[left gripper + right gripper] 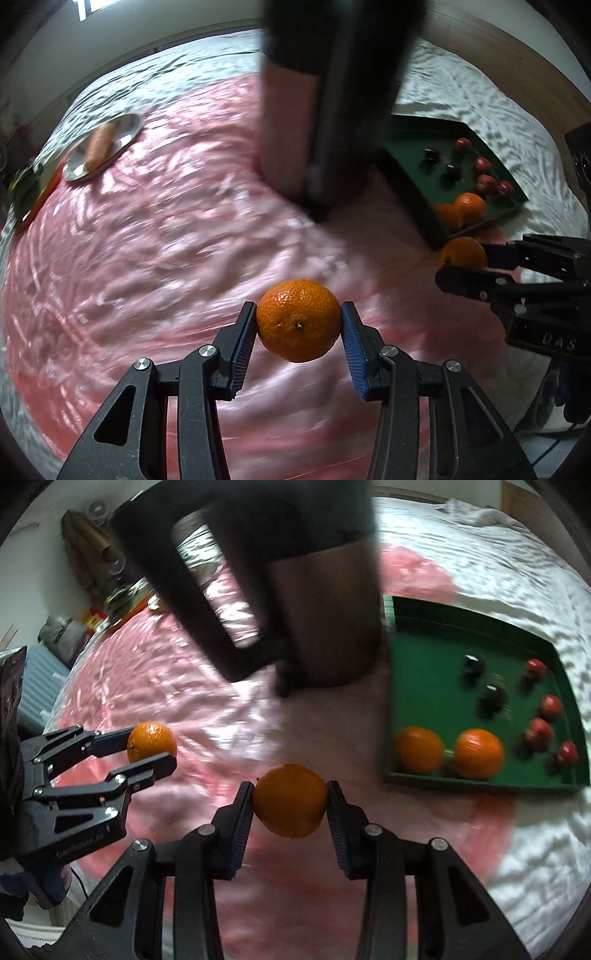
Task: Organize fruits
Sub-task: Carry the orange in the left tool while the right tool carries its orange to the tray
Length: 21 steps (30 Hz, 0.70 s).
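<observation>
My left gripper (298, 310) is shut on an orange mandarin (298, 320), held above the pink cloth (166, 240). In the right wrist view the left gripper (151, 747) shows at the left with that mandarin (152, 741). My right gripper (290, 786) is shut on a second mandarin (290, 800); in the left wrist view the right gripper (461, 262) and its fruit (463, 253) hang just in front of the green tray (413, 147). The tray (424, 664) holds two mandarins (478, 753), several small red fruits (539, 733) and two dark ones (493, 698).
A tall dark jug (321, 620) with a big handle stands on the cloth just left of the tray. A metal plate (122, 129) with a long orange-pink item (98, 146) lies at the far left. White bedding surrounds the cloth.
</observation>
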Available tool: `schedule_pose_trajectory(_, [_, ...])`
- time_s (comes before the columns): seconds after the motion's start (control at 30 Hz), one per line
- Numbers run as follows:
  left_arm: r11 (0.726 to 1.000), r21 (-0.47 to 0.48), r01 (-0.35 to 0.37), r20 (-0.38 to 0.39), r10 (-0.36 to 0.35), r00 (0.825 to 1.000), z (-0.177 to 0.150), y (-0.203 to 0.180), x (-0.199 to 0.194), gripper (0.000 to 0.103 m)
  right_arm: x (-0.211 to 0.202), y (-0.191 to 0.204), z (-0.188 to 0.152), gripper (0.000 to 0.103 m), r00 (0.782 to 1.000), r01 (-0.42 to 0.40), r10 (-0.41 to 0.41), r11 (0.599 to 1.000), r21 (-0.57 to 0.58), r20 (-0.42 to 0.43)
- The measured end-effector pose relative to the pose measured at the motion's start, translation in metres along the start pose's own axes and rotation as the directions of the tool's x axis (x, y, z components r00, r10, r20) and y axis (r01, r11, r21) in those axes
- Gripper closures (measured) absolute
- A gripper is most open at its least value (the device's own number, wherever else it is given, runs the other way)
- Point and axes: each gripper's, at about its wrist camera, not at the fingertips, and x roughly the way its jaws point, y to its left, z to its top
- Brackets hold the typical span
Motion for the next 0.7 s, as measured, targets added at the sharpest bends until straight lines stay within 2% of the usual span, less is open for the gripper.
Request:
schedule_pose_trajectory(0.3, [0.995, 0.083, 0.060, 0.009, -0.061, 0.998, 0.024, -0.063, 0.007, 0.063, -0.031, -0.070, -0.012, 0.036, 0.997, 0.060, -0.065, 0.993, 0.097, 0.049])
schedule_pose_trajectory(0.7, [0.978, 0.176, 0.112, 0.013, -0.116, 0.993, 0.064, -0.132, 0.017, 0.063, -0.059, -0.138, -0.012, 0.036, 0.984, 0.119, -0.141, 0.975, 0.187, 0.107])
